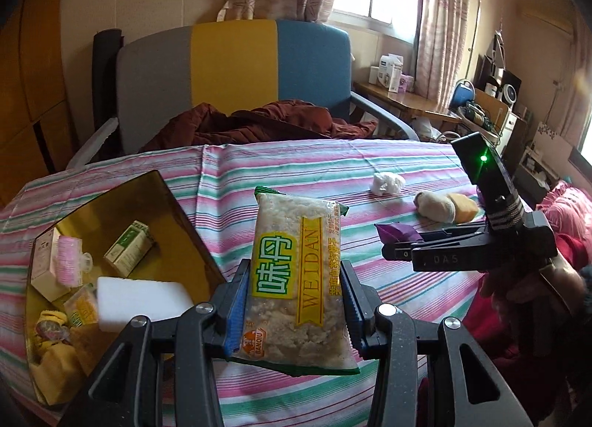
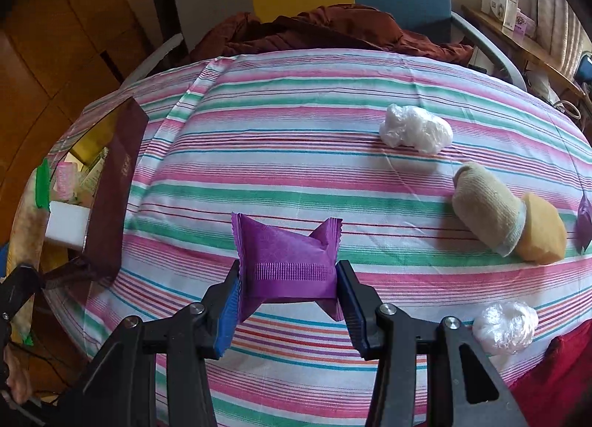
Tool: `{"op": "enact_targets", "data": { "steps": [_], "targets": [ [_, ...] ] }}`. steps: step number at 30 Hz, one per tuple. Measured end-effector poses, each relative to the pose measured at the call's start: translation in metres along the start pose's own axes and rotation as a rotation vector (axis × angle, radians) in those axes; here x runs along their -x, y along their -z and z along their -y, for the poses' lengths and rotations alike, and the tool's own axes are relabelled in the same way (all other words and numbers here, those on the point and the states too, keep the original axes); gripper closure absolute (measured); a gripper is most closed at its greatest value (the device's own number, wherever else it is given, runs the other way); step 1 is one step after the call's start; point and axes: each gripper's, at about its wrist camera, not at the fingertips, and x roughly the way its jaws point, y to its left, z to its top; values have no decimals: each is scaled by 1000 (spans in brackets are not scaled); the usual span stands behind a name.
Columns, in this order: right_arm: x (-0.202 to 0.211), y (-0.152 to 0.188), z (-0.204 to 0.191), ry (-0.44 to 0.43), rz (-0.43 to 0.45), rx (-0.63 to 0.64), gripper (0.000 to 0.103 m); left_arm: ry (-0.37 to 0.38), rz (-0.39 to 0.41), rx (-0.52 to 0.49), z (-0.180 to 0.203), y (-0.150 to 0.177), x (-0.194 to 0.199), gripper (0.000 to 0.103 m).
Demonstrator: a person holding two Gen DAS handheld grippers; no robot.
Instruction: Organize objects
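Above the striped cloth [image 2: 296,138], both tongs grip packets.

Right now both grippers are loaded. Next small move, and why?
Probably swing the left gripper left over the brown box and release. It is shut on the snack pack, the open box sits just to its left already holding sorted items, and the right gripper, shut on the purple packet, is farther off.
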Motion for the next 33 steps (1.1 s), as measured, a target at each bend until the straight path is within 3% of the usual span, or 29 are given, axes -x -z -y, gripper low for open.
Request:
{"op": "enact_targets", "data": {
  "steps": [8, 21, 27, 33],
  "targets": [
    [10, -9, -58, -108, 39, 51, 55, -27, 32, 105, -49, 3, 24, 57],
    [15, -33, -166, -267, 78, 213, 55, -254, 81, 433, -207, 47, 86, 57],
    [6, -40, -203, -296, 65, 265, 55, -255, 73, 505, -231, 65, 91, 57],
    [-8, -48, -228, -301, 50, 297, 55, -211, 59, 492, -236, 60, 82, 57]
  ]
}}
